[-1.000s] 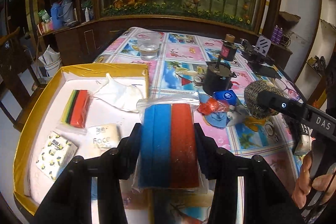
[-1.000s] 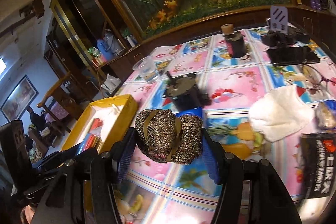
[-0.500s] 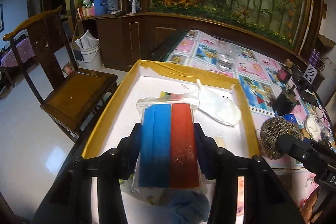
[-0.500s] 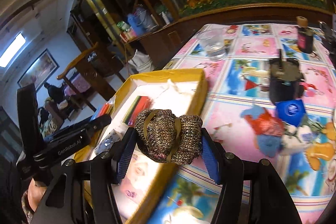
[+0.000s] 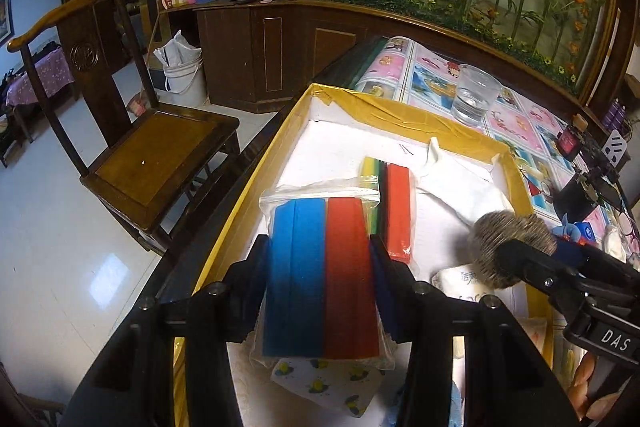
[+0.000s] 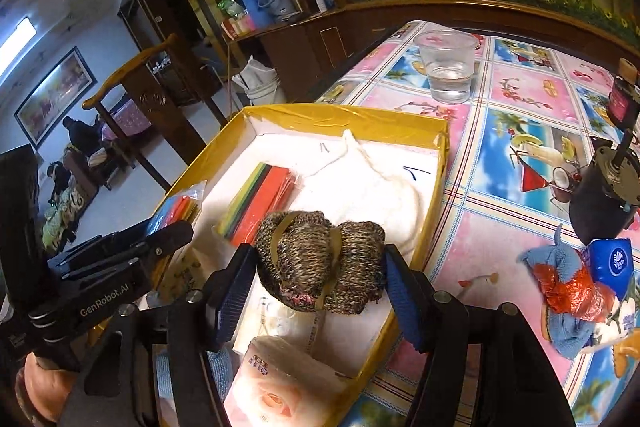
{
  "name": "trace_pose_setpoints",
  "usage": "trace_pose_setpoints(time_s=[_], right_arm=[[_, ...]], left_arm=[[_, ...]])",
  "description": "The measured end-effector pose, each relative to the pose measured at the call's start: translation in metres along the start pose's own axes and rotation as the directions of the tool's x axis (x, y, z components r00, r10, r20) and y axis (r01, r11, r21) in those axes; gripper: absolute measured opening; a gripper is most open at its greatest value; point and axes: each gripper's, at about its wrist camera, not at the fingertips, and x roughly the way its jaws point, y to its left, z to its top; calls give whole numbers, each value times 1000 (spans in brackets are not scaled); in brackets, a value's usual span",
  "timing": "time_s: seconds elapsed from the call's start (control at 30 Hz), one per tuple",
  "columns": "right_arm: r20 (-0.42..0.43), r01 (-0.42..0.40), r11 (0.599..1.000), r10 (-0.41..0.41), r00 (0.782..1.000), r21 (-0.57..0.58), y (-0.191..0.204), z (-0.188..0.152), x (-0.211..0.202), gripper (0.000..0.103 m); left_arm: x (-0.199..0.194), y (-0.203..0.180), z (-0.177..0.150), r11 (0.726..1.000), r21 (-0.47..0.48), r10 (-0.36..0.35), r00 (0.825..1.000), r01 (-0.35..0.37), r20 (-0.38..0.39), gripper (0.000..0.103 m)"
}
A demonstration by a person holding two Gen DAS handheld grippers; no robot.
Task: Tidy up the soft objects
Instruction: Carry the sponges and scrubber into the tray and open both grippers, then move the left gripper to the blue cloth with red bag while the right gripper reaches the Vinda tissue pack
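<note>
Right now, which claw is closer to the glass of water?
Right. The right claw, over the yellow box's table side, sits nearer the glass of water; the left claw is over the far side.

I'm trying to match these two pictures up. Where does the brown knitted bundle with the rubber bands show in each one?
Left wrist view: the brown knitted bundle sits at right of centre, at the tip of the right gripper, over the yellow-rimmed white tray.
Right wrist view: the bundle is at lower centre, between that gripper's blue pads, which have just been opening.
Shared landmark: the clear plastic cup of water beyond the tray.
</note>
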Motion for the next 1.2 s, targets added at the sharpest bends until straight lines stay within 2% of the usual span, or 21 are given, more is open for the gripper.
trace_pose_setpoints(time_s=[0.07,0.13,0.23,0.27,0.33,0.4,0.47,0.53,0.67,0.8,0.87,0.93,1.07,1.2], right_arm=[[7,-16,1000,16,1000,9,-1,1,-4,76],[22,-24,1000,24,999,12,-1,2,-9,81],[69,-43,999,43,997,9,0,4,-23,81],[93,-32,999,32,995,4,0,5,-31,81],[145,5,1000,-3,989,-12,0,7,-48,83],[228,76,997,-67,971,-32,0,8,-71,94],[321,137,989,-115,940,-48,-4,5,-96,103],[350,153,988,-134,927,-26,-17,3,-111,102],[299,102,989,-129,946,103,-75,-3,-125,102],[314,91,974,-154,937,207,-126,-13,-147,102],[286,164,957,-232,930,241,-145,-16,-155,102],[243,222,929,-298,923,297,-164,-20,-159,102],[184,159,896,-254,950,415,-197,-28,-162,102],[183,164,883,-267,946,441,-205,-31,-169,102]], left_arm=[[0,2,0,1000,-13,-1,1000,1,-3,47],[0,4,-1,1000,-20,-6,1000,6,-8,53],[-6,5,-2,1000,-19,-7,1000,7,-1,58],[-8,4,-2,1000,-16,-9,1000,9,1,64],[-14,3,-3,1000,-15,-13,1000,13,14,66],[-20,0,-4,1000,-9,-24,999,25,21,66],[-27,-7,-7,999,3,-41,999,41,30,66],[-32,-16,-9,998,20,-52,998,52,34,66],[-41,-42,-10,994,57,-96,994,93,45,66],[-48,-78,-14,983,114,-149,988,143,42,67],[-48,-100,-15,974,144,-179,983,173,28,73],[-47,-124,-18,963,175,-207,978,203,6,73],[-36,-172,-22,936,193,-283,955,294,-82,73],[-16,-209,-21,921,139,-341,925,365,-169,73]])
